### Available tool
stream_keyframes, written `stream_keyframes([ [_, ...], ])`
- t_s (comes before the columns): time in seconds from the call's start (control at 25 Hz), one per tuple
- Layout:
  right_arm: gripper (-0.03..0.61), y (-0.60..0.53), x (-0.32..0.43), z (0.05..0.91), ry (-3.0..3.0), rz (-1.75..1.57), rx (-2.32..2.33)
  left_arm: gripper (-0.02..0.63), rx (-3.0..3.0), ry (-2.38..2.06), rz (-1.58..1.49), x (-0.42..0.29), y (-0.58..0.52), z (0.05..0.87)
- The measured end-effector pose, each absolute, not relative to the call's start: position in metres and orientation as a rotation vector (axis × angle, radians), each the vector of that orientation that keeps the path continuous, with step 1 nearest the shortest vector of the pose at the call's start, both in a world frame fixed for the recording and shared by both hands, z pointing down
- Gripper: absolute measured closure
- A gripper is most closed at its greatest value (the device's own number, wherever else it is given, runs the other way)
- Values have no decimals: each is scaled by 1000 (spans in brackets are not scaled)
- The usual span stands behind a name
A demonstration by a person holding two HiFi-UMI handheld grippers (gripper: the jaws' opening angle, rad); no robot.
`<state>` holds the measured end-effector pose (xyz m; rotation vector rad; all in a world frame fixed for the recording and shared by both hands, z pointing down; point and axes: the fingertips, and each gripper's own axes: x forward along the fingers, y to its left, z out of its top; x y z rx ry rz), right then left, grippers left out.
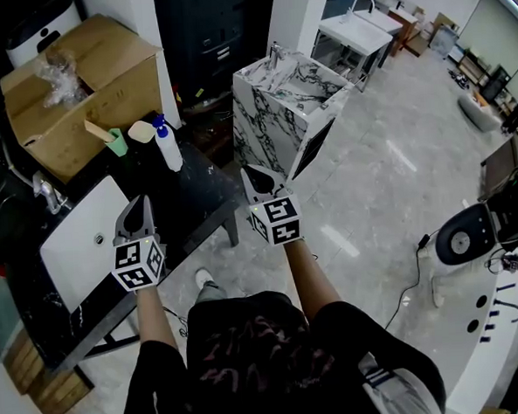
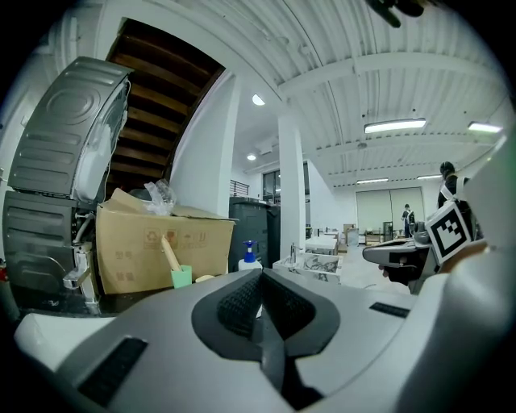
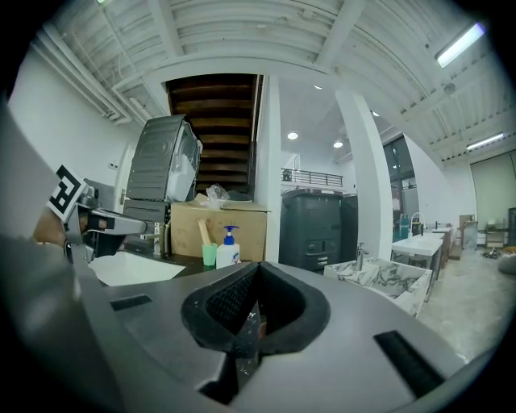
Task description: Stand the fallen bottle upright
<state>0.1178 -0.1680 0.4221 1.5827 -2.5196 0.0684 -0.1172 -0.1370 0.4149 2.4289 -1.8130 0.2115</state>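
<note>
Two tools are in play, one in each hand, and each carries one cube with black-and-white square markers. The left tool (image 1: 135,211) sits at lower left of the head view, above the dark, glossy tabletop (image 1: 197,190). In its own view its two black ribbed jaws are pressed together, with only the seam between them. The right tool (image 1: 256,179) is near the centre of the head view, past the tabletop's right edge and over the grey floor (image 1: 388,176). Its two jaws also meet at the tips, and I see no object gripped between them. There is one bottle, a white plastic pump bottle with a blue pump head (image 1: 169,147). It stands upright on the tabletop at upper left of centre, well apart from both tools. Just to its left sits one pale beige round thing (image 1: 140,130) that I cannot identify, and left of that one small green cup (image 1: 117,145) with one wooden stick leaning out of it. Behind these three stands one large brown cardboard box (image 1: 85,85) with a crumple of clear plastic on top. One white rectangular basin (image 1: 74,257) is set into the tabletop at lower left, below the left tool, with one chrome tap (image 1: 48,194) at its far edge. One white cabinet with black marble veining (image 1: 275,118) stands on the floor at upper centre, beyond the right tool.
</note>
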Motion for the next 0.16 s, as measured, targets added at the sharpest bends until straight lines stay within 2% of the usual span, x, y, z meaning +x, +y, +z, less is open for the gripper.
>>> stream_keyframes([
  [0.16, 569, -167, 117, 424, -2515, 75, 1590, 598, 2417, -1827, 217, -123, -136, 416],
])
